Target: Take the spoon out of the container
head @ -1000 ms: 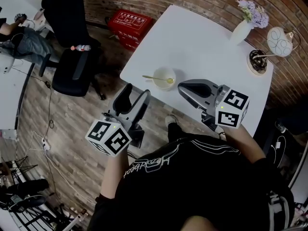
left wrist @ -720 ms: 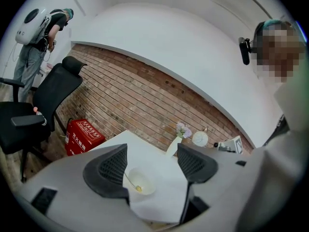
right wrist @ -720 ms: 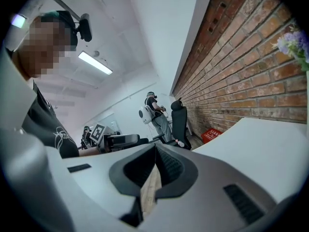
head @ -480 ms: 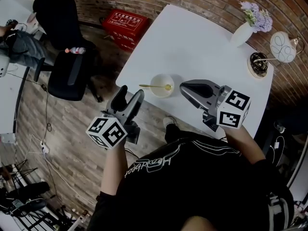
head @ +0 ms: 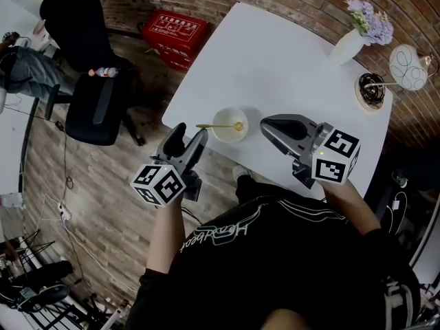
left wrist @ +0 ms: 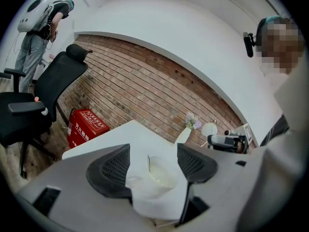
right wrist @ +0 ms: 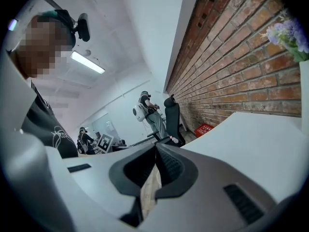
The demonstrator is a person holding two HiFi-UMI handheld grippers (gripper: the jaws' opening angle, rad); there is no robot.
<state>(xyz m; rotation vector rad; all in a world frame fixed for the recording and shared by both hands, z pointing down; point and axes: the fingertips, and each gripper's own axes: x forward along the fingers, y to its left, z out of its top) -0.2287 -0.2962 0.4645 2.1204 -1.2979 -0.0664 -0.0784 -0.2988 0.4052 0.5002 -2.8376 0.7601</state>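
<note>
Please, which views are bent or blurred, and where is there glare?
Head view: sharp, edges mildly bent, soft shadow beside the bowl. Left gripper view: strong fisheye, the brick wall curves, corners black. Right gripper view: same fisheye, the ceiling lamp glares white.

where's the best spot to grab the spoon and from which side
Grip the spoon by its thin handle, where it juts past the container rim toward the open left claw. Come from that side; the scoop end lies inside.
</note>
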